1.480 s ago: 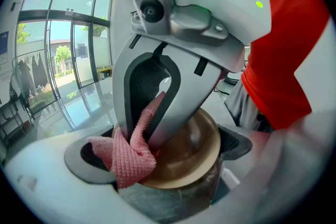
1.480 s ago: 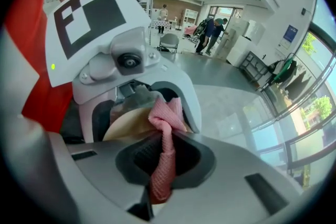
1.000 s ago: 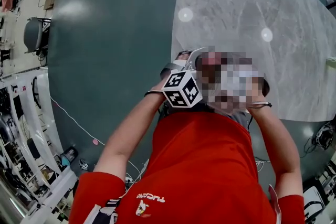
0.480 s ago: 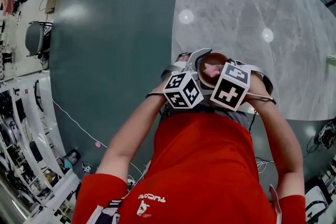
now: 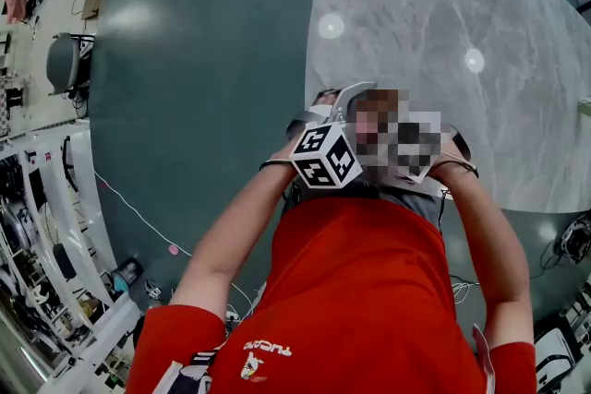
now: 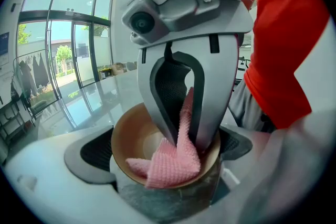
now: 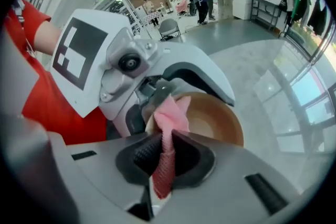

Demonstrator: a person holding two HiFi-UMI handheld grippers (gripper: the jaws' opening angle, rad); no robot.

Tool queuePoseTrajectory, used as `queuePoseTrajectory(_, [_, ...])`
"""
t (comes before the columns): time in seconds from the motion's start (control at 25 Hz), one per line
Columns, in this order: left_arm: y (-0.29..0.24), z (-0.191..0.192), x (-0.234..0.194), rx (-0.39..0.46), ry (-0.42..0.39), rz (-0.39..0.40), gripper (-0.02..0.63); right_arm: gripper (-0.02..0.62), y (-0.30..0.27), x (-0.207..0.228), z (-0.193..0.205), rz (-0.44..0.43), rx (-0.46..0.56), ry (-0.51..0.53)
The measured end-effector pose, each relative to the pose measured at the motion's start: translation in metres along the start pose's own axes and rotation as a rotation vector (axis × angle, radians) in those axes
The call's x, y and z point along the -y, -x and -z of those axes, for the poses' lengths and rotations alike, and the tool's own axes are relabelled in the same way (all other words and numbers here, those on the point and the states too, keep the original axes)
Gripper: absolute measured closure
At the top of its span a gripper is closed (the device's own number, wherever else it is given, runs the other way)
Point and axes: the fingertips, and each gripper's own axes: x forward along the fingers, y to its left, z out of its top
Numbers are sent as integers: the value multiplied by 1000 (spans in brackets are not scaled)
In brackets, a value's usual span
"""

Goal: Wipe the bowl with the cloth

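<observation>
Since a second ago my right wrist (image 5: 457, 164) has crept toward 12 o'clock in the head view, while the marker cube (image 5: 322, 156) on my left claw sits where it did.

My left claw (image 6: 165, 149) is clamped on the bowl (image 6: 131, 136), one pad against its wall at 9 o'clock and the other at 3 o'clock. It holds the bowl up in front of my chest, at the near edge of the desk (image 5: 480, 5), with the mouth tipped toward me.

Inside the bowl lies the pink cloth (image 6: 173, 165), bunched on the floor and spilling toward the rim at 6 o'clock in the left gripper view.

My right claw (image 7: 165, 157) is pinched shut on that cloth. It comes down into the bowl from 12 o'clock in the left gripper view, its tips just above the bottom.

In the right gripper view the bowl's hollow lies straight ahead at 12 o'clock. The cloth's long axis runs along the claw's own line. I judge the right hand should sweep around the wall while the left only steadies.
</observation>
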Motion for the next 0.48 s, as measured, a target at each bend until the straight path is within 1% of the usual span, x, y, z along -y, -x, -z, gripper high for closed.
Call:
queuePoseTrajectory(0.12, [0,-1,0,-2,0,1,21,569,0,2,-19,10,99,-22])
queuePoseTrajectory(0.24, [0,-2,0,-3,0,2,21,569,3,15,-26,84,142,-40])
queuePoseTrajectory(0.36, [1,-2,-1,-1,0,4,21,569,6,36,-27,198,127,-20])
queuePoseTrajectory(0.48, [0,-1,1,0,1,6,21,569,4,47,-20,287,57,16])
